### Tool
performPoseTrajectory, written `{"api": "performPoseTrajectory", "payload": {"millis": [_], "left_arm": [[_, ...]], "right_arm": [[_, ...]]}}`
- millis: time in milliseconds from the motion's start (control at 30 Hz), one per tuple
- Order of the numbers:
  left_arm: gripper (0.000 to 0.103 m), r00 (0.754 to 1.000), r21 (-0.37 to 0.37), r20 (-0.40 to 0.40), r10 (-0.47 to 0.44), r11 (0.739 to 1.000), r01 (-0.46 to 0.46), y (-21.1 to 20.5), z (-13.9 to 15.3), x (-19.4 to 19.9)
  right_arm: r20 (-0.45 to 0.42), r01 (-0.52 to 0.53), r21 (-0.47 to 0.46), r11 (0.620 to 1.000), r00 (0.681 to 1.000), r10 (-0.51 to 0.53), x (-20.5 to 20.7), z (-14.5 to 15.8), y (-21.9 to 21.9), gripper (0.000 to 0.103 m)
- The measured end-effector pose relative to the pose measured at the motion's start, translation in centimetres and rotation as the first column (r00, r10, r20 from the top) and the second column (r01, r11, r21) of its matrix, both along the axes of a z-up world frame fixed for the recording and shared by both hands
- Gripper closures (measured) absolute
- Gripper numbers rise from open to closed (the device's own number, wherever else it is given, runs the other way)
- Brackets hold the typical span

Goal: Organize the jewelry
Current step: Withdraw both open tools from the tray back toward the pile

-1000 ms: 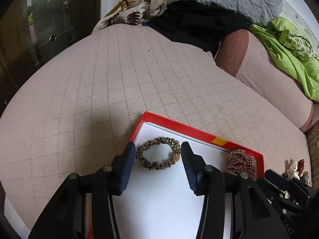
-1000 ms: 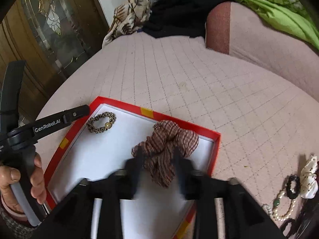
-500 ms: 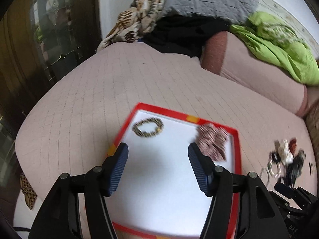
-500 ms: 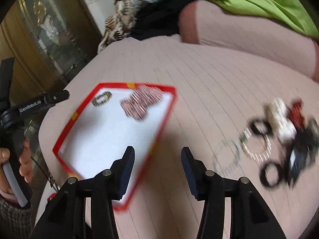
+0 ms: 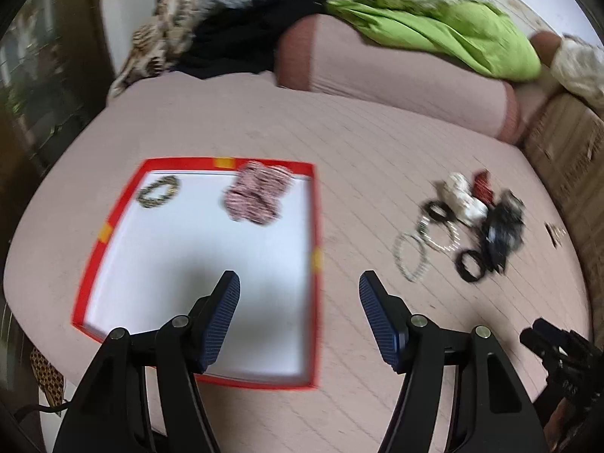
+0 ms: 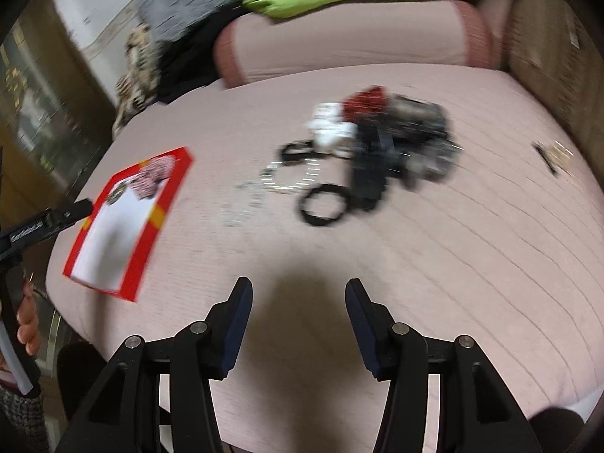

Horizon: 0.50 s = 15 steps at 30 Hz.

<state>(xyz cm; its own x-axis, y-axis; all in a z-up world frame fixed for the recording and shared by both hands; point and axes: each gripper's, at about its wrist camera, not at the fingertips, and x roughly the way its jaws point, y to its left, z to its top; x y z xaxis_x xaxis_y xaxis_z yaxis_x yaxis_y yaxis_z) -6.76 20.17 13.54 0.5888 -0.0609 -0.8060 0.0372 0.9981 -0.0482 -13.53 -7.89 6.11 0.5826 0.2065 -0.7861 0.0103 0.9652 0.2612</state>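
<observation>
A red-rimmed tray (image 5: 316, 226) with a white floor lies on the pink quilted bed. In it are a gold-black bracelet (image 5: 157, 190) at the far left and a plaid scrunchie (image 5: 256, 192). My left gripper (image 5: 299, 294) is open and empty, high above the tray's near right edge. To the right lies a blurred pile of jewelry and hair ties (image 5: 472, 215). My right gripper (image 6: 298, 302) is open and empty, well short of that pile (image 6: 377, 143). The tray (image 6: 166, 204) is at the left in the right wrist view.
A pink bolster (image 5: 396, 71) with green cloth (image 5: 445, 26) on it lies across the far side. Dark and patterned fabrics (image 5: 211, 37) are piled at the back left. A small gold item (image 6: 555, 154) lies apart at the right.
Both grippers have pulled back and swung right, away from the tray. The bracelet and scrunchie stay in the tray. The jewelry pile has come into view.
</observation>
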Motion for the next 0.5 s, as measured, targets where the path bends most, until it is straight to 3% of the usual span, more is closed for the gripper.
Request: {"api": "performPoseTrajectory", "payload": {"millis": [200,500], "left_arm": [[0.038,0.997,0.004,-0.018,-0.075,0.997,0.075,-4.3,-0.7,0.1],[0.038,0.989,-0.029,-0.123,-0.086,0.996,0.083,-7.6,-5.1,3.1]], "right_arm": [[-0.005,0.092,0.017,0.996,0.996,-0.092,-1.6,-1.1,-4.3,0.047],[0.006,0.109,0.057,0.992,0.994,-0.110,-1.5,-1.8,-6.0,0.047]]}}
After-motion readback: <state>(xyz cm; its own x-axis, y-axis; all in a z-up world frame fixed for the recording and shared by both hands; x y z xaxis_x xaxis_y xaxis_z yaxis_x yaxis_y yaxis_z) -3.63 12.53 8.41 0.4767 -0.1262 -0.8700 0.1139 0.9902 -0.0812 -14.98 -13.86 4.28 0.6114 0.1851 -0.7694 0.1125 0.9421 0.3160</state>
